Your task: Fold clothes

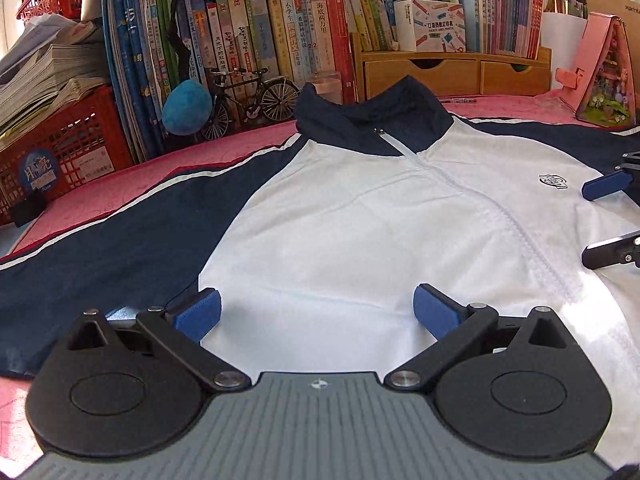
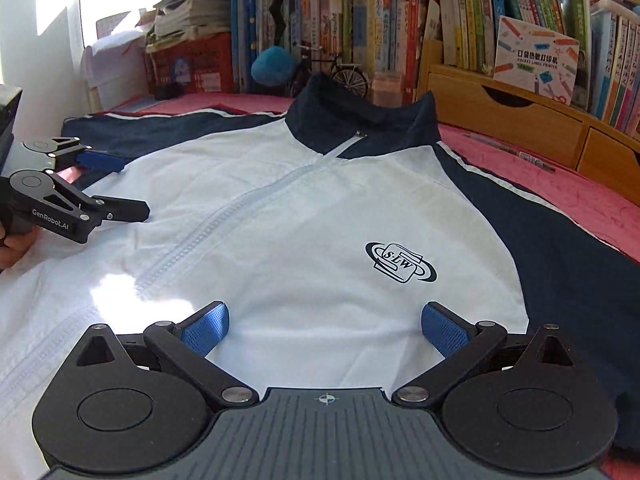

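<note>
Jacket (image 2: pixel 304 216) lies flat, front up, on the pink tabletop (image 2: pixel 580 196), collar far, hem probably near, sleeves spread left and right. Left tongs (image 1: pixel 316 312) and right tongs (image 2: pixel 324 326) hover over its chest, both gaping, gripping nothing, each nearer its own sleeve.

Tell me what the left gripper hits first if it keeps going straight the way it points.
Probably the jacket: the left gripper, jaws open, points low across its white front toward the navy collar. Depth is unclear.
</note>
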### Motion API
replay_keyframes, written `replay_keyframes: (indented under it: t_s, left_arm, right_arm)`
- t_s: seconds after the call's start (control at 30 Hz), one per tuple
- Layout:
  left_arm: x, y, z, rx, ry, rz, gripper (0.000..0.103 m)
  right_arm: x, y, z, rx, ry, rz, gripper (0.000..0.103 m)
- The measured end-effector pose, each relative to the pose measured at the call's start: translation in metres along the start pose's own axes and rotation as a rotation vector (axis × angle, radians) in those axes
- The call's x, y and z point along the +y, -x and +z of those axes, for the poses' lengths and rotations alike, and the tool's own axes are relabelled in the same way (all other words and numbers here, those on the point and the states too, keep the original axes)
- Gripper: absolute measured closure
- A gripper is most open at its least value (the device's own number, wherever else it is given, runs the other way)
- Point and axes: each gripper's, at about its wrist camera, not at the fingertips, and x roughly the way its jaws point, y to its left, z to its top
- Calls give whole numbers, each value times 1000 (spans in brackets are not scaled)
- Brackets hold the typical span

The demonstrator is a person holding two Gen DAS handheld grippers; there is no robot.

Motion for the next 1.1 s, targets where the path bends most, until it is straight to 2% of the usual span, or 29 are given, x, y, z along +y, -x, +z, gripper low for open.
replay_keyframes:
  t_s: [0.07, 0.17, 0.27, 0.33, 0.47, 0.57, 0.7, 0.8, 0.9, 1.1]
  left_arm:
    - [9, 5, -5, 8, 17, 1, 0]
    - [32, 18, -18, 33, 104, 28, 0]
    - [49, 36, -30, 64, 175, 110, 0]
    - [49, 52, -35, 91, 203, 144, 5]
    - [24, 93, -43, 112, 211, 145, 4]
    - [-5, 126, -50, 104, 172, 155, 2]
    - [-35, 158, -59, 91, 165, 174, 0]
    - [-47, 170, -68, 95, 189, 182, 0]
    - [-57, 176, -76, 104, 171, 188, 0]
    - [-76, 184, -91, 125, 130, 205, 0]
  right_arm:
    - [-14, 0, -2, 6, -19, -25, 0]
    - [-47, 28, -23, 5, -97, -139, 0]
    - [-78, 60, -47, 16, -233, -298, 0]
    - [-81, 82, -60, 5, -333, -332, 0]
    - [-34, 129, -81, -112, -312, -271, 0]
    - [18, 152, -92, -148, -268, -252, 0]
    - [69, 155, -102, -126, -214, -243, 0]
    - [104, 155, -109, -102, -173, -239, 0]
    - [137, 154, -117, -80, -136, -233, 0]
    - [157, 158, -132, -90, -173, -191, 0]
